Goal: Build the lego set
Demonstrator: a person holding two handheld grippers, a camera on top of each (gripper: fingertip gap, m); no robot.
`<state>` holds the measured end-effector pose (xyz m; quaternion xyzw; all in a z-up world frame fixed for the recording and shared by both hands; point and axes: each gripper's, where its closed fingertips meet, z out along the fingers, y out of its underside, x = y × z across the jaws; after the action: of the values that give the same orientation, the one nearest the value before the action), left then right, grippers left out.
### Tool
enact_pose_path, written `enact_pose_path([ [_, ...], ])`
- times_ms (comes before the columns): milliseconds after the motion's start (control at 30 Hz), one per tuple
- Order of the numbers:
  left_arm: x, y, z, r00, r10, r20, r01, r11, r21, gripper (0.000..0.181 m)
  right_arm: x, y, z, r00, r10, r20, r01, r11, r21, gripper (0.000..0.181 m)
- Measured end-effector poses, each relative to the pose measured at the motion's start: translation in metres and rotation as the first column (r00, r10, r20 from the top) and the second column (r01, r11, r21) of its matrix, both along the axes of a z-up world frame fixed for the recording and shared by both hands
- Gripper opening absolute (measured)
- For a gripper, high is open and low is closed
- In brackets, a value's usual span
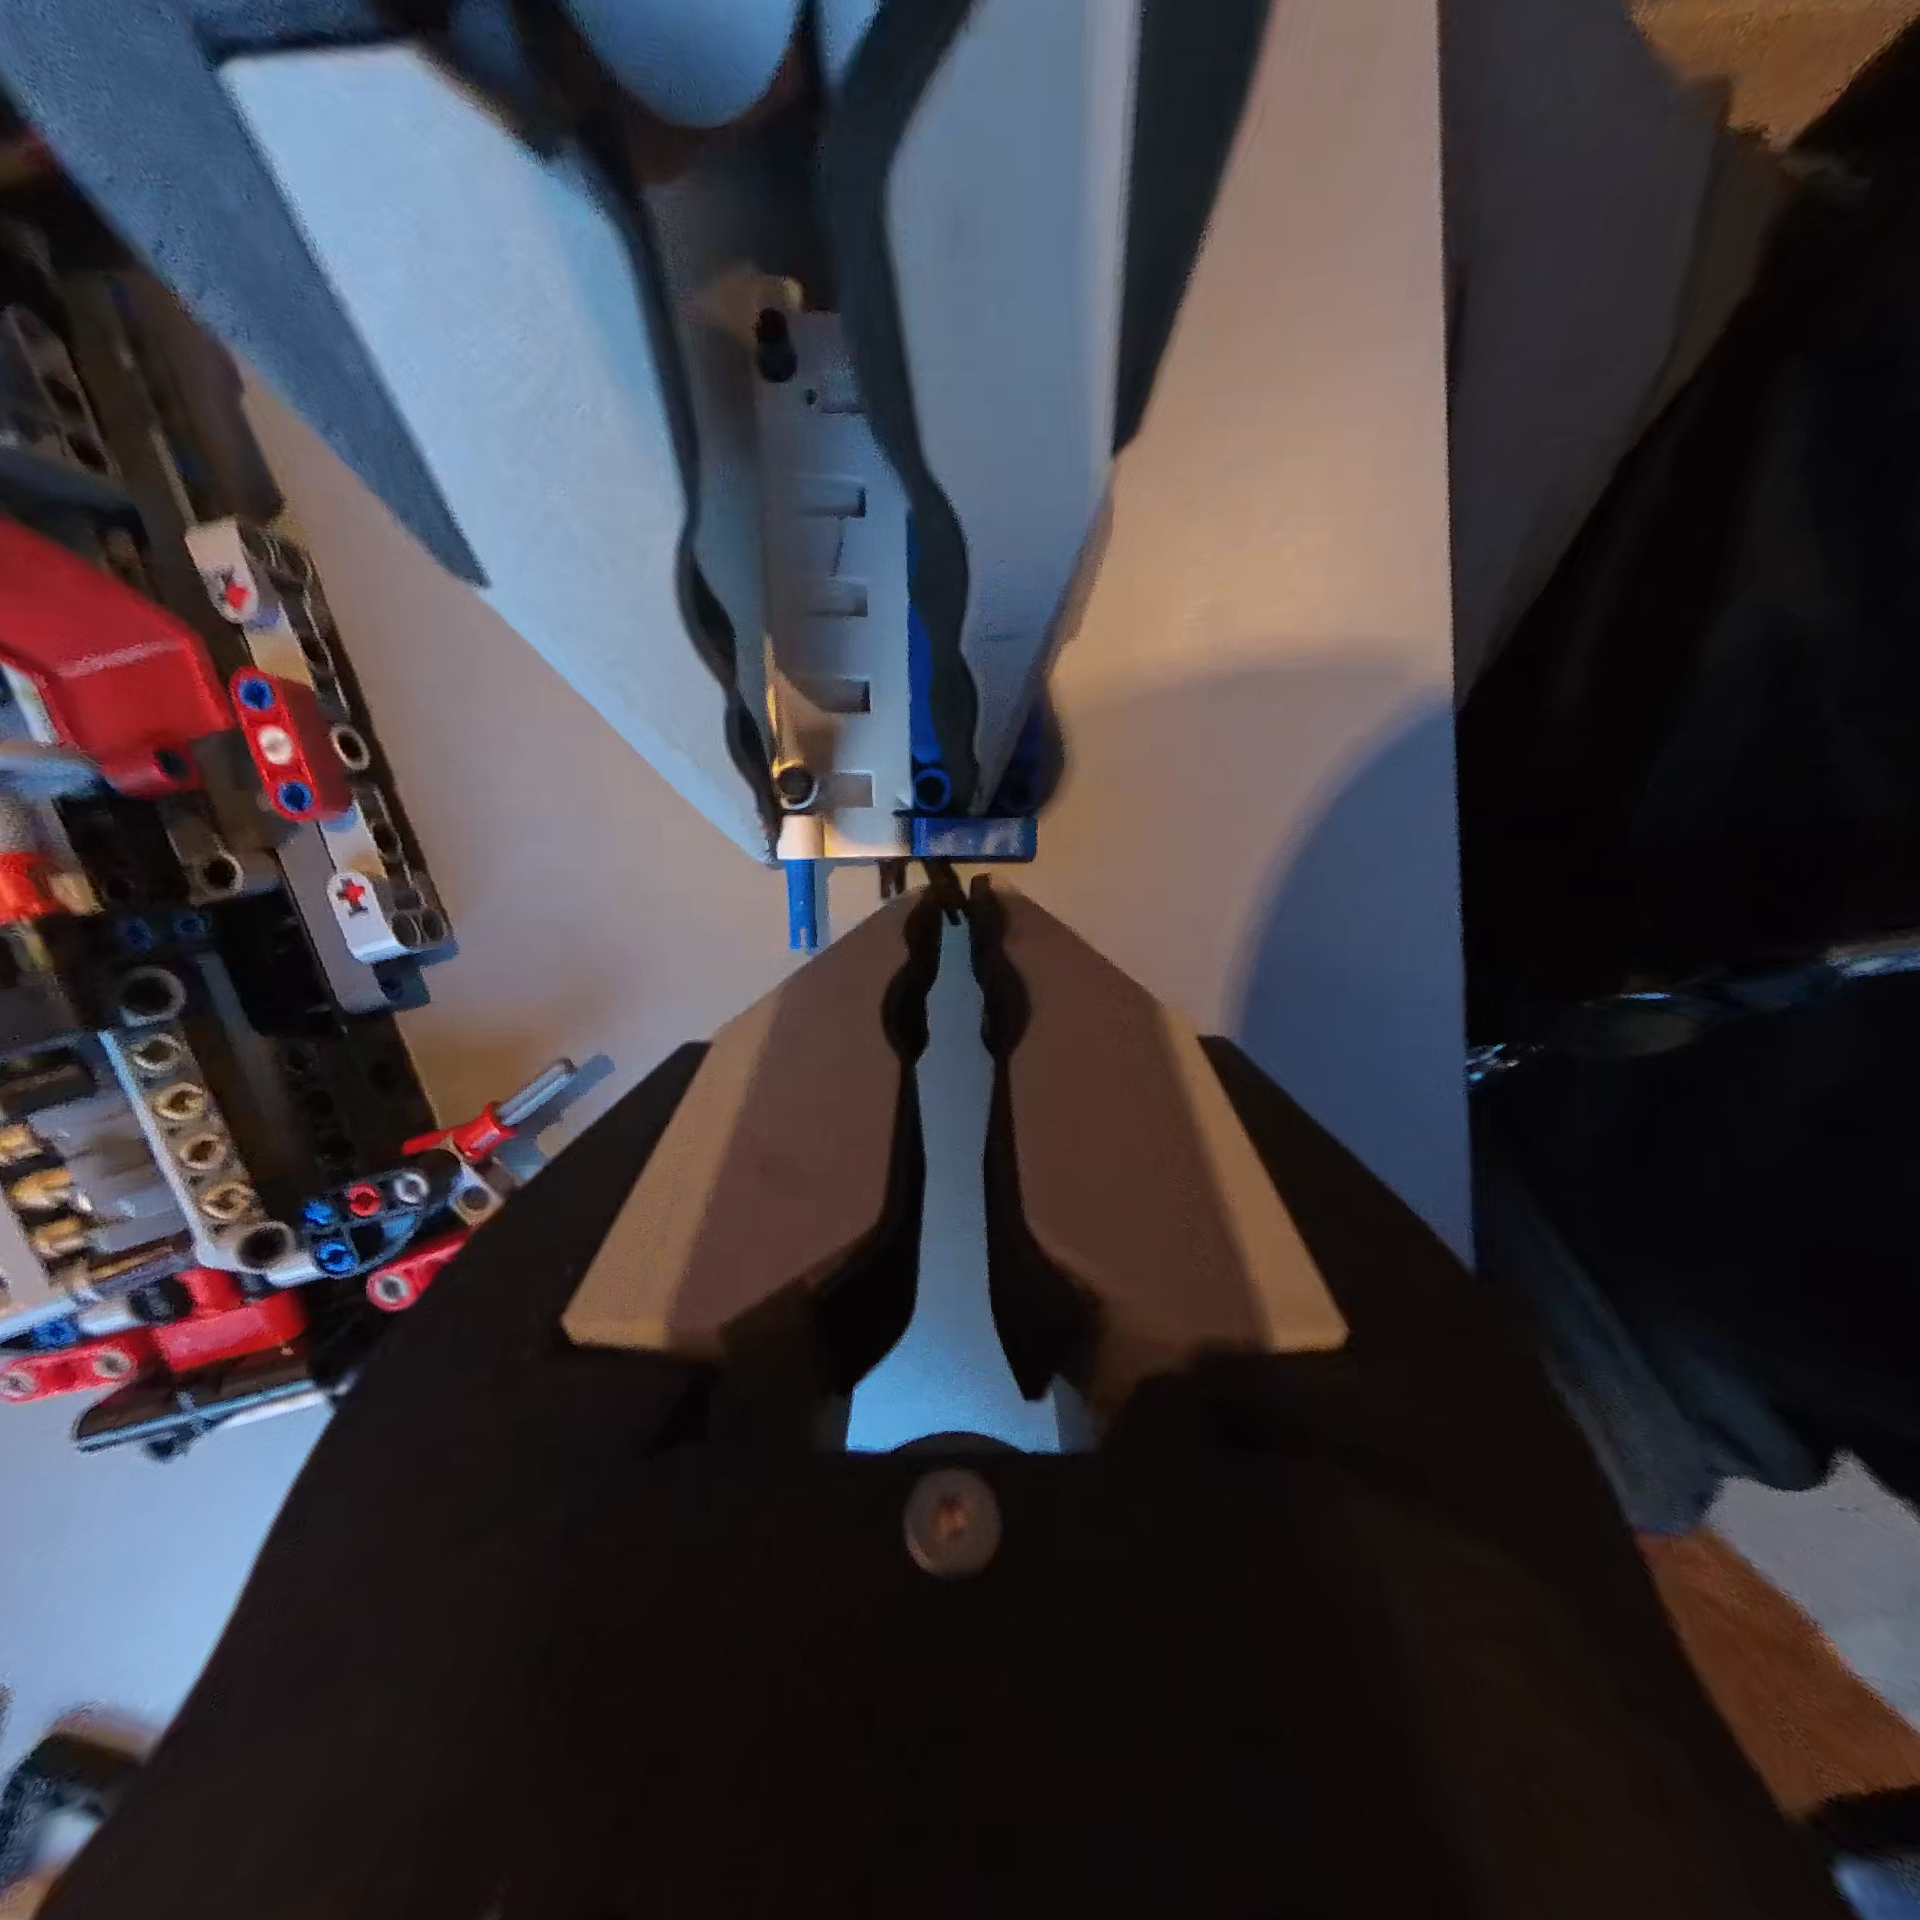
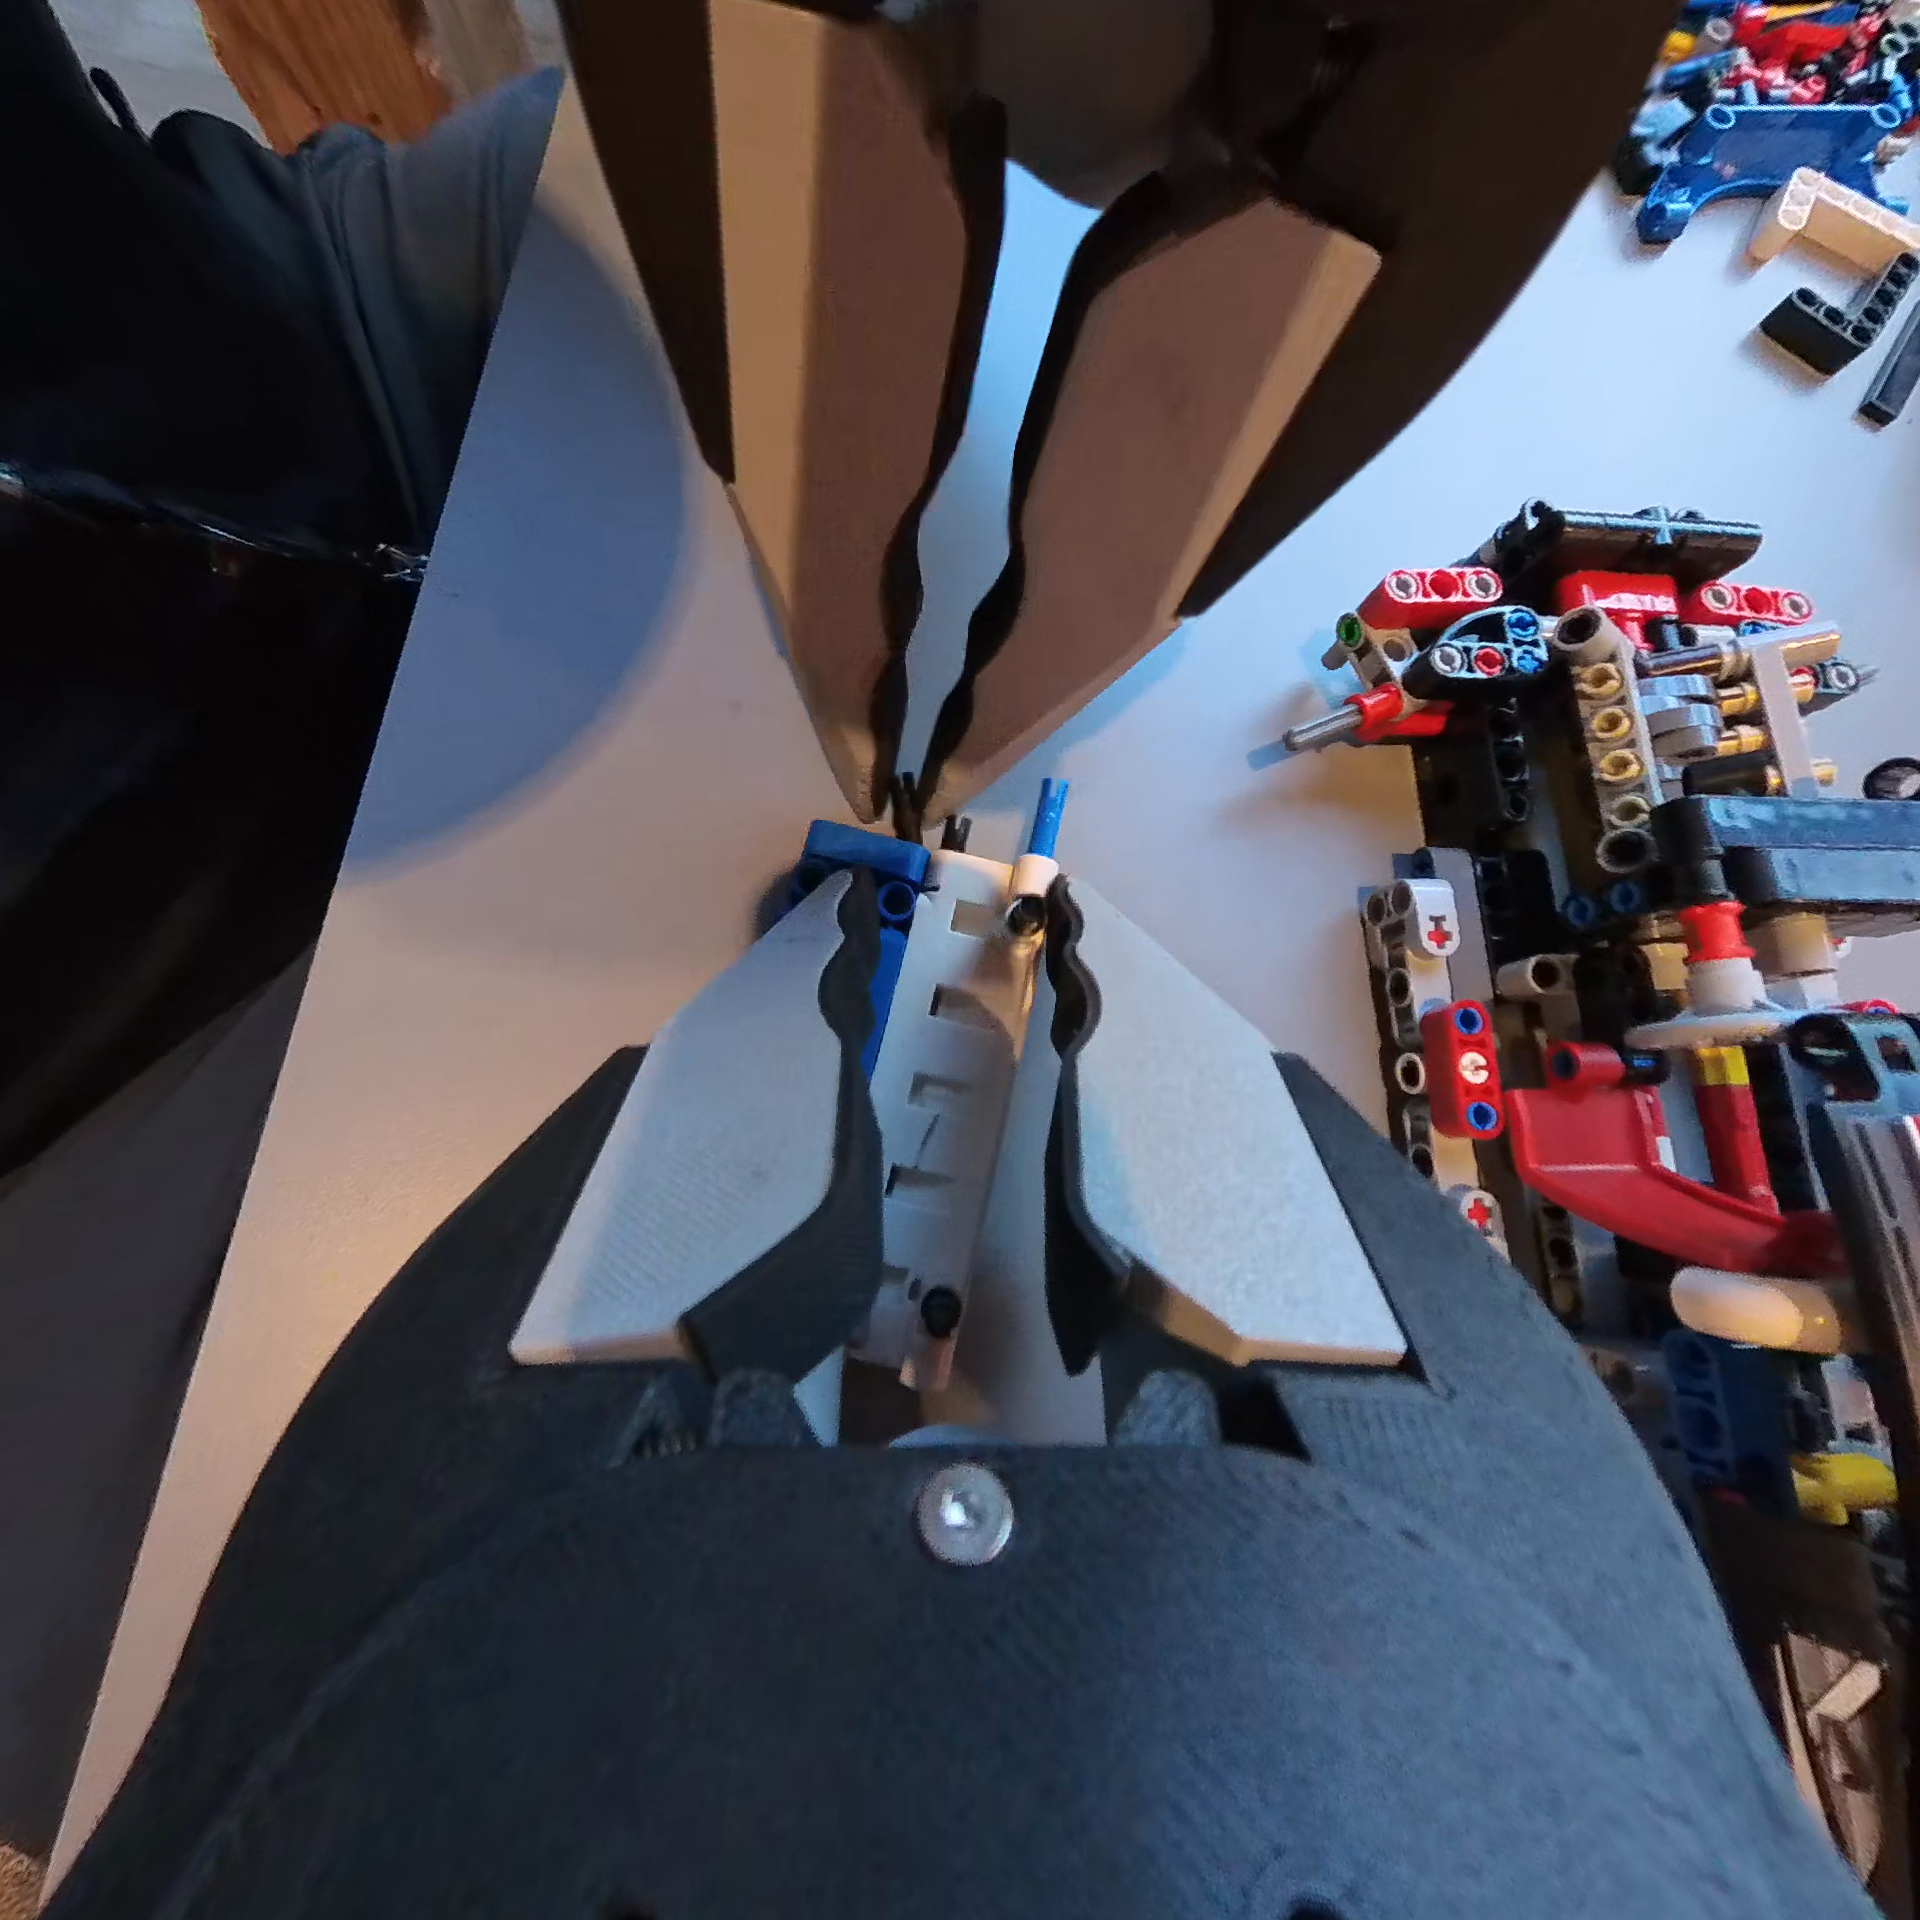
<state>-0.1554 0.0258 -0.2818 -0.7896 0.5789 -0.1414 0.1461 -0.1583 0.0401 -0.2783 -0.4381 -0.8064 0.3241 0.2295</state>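
On the white tabletop (image 2: 1195, 727) the two tools meet tip to tip. The left hand-held gripper (image 1: 951, 902), nearly closed, pinches a small black pin (image 1: 948, 891) against the blue end of a white-and-blue lego piece (image 2: 951, 1049). The right hand-held gripper (image 2: 951, 904) clamps that piece lengthwise. The half-built lego model (image 2: 1621, 935) sits beside them, loose lego parts (image 2: 1787, 156) farther off.

My right tongs (image 2: 951, 894) are clamped on a white and blue brick piece (image 2: 951, 1049), which lies lengthwise between the pale fingers (image 2: 727, 1122). My left tongs (image 1: 951, 904) face them tip to tip, nearly closed, pinching a small black pin (image 1: 948, 891) at the piece's end.
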Motion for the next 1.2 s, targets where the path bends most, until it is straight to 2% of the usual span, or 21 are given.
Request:
enact_pose_path([
  [133, -0.0007, 0.0007, -0.0007, 0.996, -0.086, -0.014, 0.087, 0.992, 0.095, 0.001, 0.0007, 0.0000, 0.0000, 1.000, 0.007, -0.001, -0.007, 1.000, -0.001, 0.030],
  [267, -0.0020, 0.0040, -0.0010, 0.998, -0.064, 0.000, 0.064, 0.988, 0.142, 0.002, 0.0007, 0.0020, -0.0005, 1.000, -0.004, 0.015, 0.005, 1.000, -0.030, 0.030],
  [433, -0.0033, 0.0056, -0.0011, 0.992, -0.095, -0.082, 0.113, 0.961, 0.254, 0.001, 0.0006, 0.0027, 0.0000, 1.000, -0.007, 0.010, 0.008, 0.999, -0.034, 0.030],
  [533, -0.0028, 0.0054, -0.0009, 0.985, -0.152, -0.080, 0.169, 0.943, 0.287, 0.001, 0.0009, 0.0023, 0.0000, 1.000, -0.003, 0.011, 0.004, 0.999, -0.034, 0.029],
  [633, -0.0006, 0.0042, -0.0010, 0.982, -0.187, 0.027, 0.176, 0.956, 0.235, 0.001, 0.0017, 0.0019, -0.0009, 1.000, 0.003, 0.023, -0.003, 0.999, -0.037, 0.029],
  [800, 0.0002, 0.0032, -0.0005, 0.962, -0.245, 0.125, 0.204, 0.940, 0.272, 0.001, 0.0025, 0.0012, -0.0007, 1.000, 0.012, 0.024, -0.011, 0.999, -0.049, 0.030],
  [967, 0.0007, 0.0030, 0.0003, 0.953, -0.212, 0.215, 0.160, 0.958, 0.237, 0.002, 0.0022, 0.0017, -0.0005, 0.999, 0.009, 0.031, -0.007, 0.998, -0.066, 0.030],
  [1200, -0.0031, -0.0007, 0.0008, 0.957, -0.099, 0.272, 0.086, 0.994, 0.062, 0.005, 0.0015, 0.0008, 0.0007, 1.000, 0.015, 0.027, -0.011, 0.993, -0.114, 0.031],
])
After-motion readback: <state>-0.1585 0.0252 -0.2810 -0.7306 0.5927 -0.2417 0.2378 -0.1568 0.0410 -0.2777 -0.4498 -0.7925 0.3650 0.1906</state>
